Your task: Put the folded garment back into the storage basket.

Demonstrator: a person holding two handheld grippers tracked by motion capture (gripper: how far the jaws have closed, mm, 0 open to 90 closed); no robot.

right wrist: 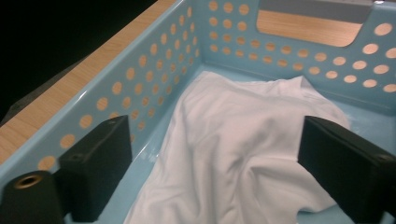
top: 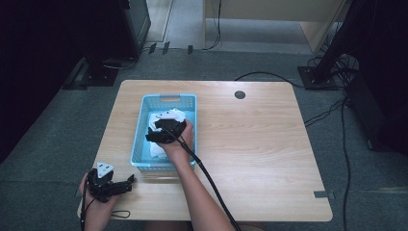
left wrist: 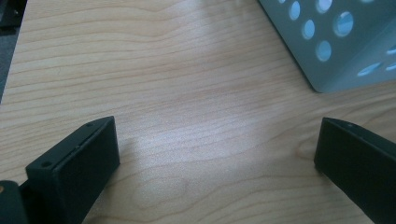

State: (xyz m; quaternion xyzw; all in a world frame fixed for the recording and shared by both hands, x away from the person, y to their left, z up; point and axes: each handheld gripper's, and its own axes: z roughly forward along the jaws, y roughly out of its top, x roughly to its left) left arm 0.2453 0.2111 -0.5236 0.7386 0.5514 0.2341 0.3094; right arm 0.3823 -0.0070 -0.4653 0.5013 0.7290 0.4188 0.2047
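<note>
A light blue perforated basket stands on the wooden table, left of centre. Inside it lies a crumpled white cloth, also seen as white cloth from above. My right gripper hangs inside the basket just above the cloth, jaws wide apart with the cloth between and below them, gripping nothing; in its own view the right gripper straddles the fabric. My left gripper rests near the table's front left corner, open, over bare wood; the left gripper holds nothing.
The basket's corner sits just ahead and right of the left jaws. A round cable hole lies at the table's far edge. The right gripper's cable trails back across the table. Bare tabletop spreads to the right.
</note>
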